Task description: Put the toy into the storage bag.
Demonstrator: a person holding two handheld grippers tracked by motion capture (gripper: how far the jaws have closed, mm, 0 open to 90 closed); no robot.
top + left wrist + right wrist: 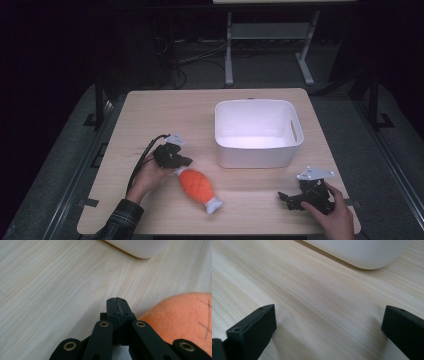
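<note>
Lying beside closed left gripper: orange fish toy

Fish runs off the left gripper view's right edge, tail unseen there. Bin is cut by the right gripper view's top edge, blurred.

Your two black handheld grippers, seen at the white bin.

Your left gripper, on the side away from the bin's handle slot, is built of black linkage bars pinned with brass-ringed rivets, carries a pale three-cornered plate on top and trails a black cable; its pads have a ridged face and small screws. Your left sleeve is dark plaid. Your right gripper, nearer the slotted side, bears a grey three-cornered plate and blocky black fingers with small screw holes.
</note>
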